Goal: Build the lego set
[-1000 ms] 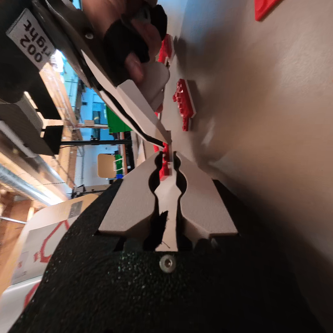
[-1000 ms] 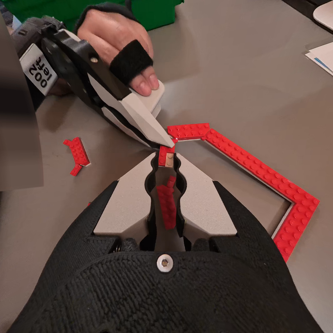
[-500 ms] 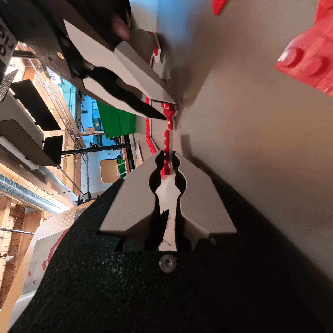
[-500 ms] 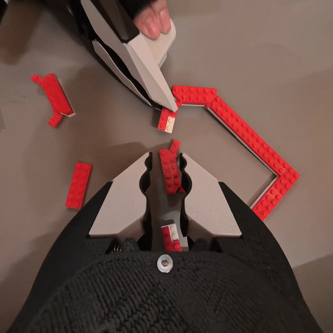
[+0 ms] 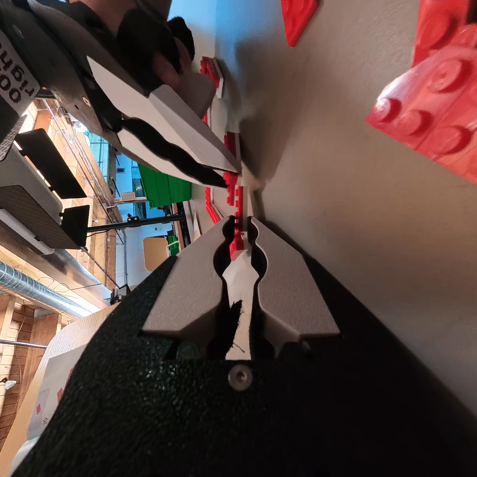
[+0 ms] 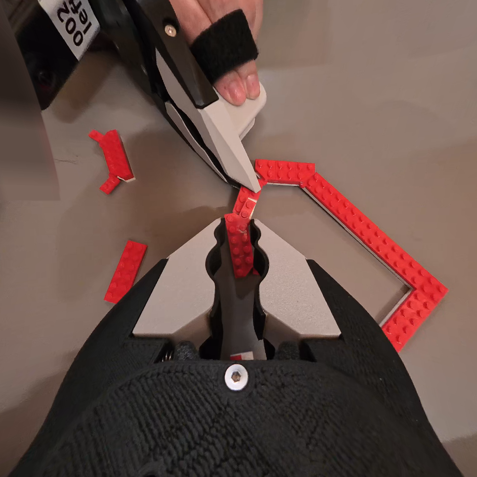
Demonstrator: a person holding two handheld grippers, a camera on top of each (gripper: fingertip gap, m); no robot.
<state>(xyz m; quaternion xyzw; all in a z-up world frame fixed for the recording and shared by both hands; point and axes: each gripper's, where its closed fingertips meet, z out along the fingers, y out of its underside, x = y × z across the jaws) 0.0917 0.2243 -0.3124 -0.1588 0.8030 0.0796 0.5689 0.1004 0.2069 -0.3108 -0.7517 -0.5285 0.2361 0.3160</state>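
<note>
Bent piece: lay loose at far left, well apart from the work.
Flat plate: lay loose, near the right gripper's left side.
Left gripper: clenched on the frame's short end link, pinning it to the table.
Right gripper: clenched on a red strip, its tip touching that link.
Frame: lay flat, open on the near side.
Advice: studs should be squared over the link before pressing; a skewed push would likely twist the joint.
</note>
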